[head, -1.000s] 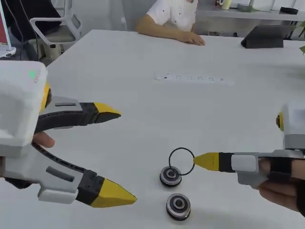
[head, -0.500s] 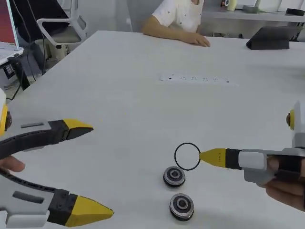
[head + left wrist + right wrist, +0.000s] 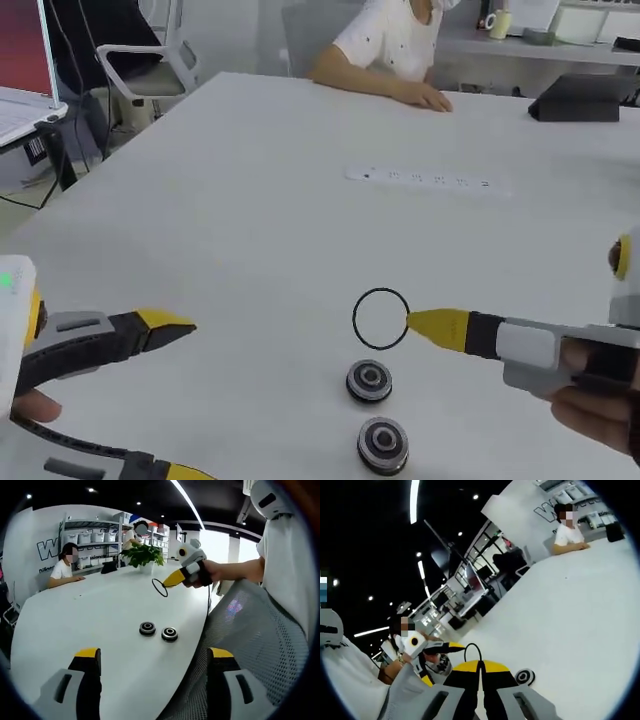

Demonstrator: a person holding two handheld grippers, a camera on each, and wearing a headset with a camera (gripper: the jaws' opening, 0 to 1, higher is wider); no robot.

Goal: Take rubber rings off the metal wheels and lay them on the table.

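One rubber ring (image 3: 354, 318), pinched in right hand-held gripper (image 3: 410, 323), metal wheels (image 3: 369, 380) flat

in the head view the lower jaw of the left gripper (image 3: 188, 398) is cut off by the bottom edge, and the seated person (image 3: 385, 45) by the top edge. in the right gripper view the lower part of the rubber ring (image 3: 472, 645) is hidden between the pressed-together jaws.

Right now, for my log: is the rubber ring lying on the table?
No, the right gripper holds the ring above the table.
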